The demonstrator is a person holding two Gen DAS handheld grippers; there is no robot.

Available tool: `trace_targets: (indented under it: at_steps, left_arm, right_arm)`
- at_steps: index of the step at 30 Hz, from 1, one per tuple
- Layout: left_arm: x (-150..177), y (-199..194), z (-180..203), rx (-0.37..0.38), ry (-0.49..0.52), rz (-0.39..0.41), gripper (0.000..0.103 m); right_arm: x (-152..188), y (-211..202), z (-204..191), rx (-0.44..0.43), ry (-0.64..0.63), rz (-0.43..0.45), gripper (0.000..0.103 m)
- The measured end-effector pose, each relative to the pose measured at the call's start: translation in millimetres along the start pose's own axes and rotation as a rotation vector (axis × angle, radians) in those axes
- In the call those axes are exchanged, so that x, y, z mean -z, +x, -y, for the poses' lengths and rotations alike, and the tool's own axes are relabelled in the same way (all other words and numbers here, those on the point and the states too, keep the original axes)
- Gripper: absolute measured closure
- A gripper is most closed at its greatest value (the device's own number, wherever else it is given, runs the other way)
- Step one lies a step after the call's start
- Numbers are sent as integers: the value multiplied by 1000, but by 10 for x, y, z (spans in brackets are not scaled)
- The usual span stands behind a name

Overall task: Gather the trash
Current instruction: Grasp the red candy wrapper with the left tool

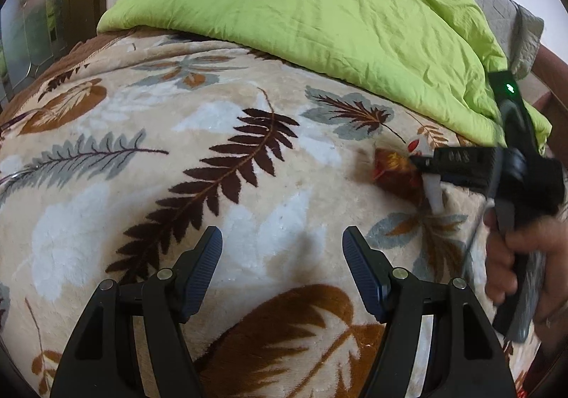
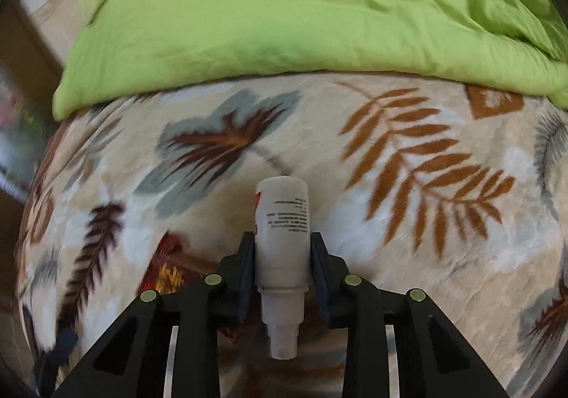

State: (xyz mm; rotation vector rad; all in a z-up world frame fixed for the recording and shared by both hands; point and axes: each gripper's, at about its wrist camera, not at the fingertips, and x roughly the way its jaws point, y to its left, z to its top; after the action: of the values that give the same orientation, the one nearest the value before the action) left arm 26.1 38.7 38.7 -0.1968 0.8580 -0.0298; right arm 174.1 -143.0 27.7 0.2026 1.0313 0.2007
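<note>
A small white plastic bottle (image 2: 282, 224) with printed text lies lengthwise between my right gripper's (image 2: 282, 256) fingers, which are shut on it, its cap end toward the camera. It hangs just over the leaf-patterned blanket (image 2: 408, 256). A brown and red wrapper (image 2: 167, 266) lies on the blanket just left of and below that gripper. In the left wrist view the right gripper (image 1: 422, 163) shows at the right, with the bottle's white end (image 1: 435, 194) below it and the wrapper (image 1: 392, 169) beside it. My left gripper (image 1: 282, 256) is open over bare blanket, holding nothing.
A lime green duvet (image 1: 319, 14) is bunched across the far side of the bed (image 2: 284, 7). A person's hand (image 1: 507, 256) grips the right tool's handle. A grey quilt (image 1: 525, 28) lies at the far right, and a dark door or cabinet (image 1: 42, 25) at the left.
</note>
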Motion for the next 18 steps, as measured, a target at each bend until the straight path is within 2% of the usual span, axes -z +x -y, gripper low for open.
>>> trace_targets:
  at_steps: [5, 10, 14, 18]
  left_arm:
    - [-23, -46, -68, 13, -37, 20, 34]
    - [-33, -103, -123, 29, -70, 41, 34]
    - [-32, -85, -132, 52, -74, 17, 34]
    - [-13, -88, -75, 117, -55, -13, 34]
  right_arm:
    - [416, -147, -228, -92, -41, -27, 71]
    - [958, -336, -297, -216, 27, -86, 71]
    - [1277, -702, -140, -232, 117, -9, 71]
    - [1521, -998, -32, -160, 142, 88, 71]
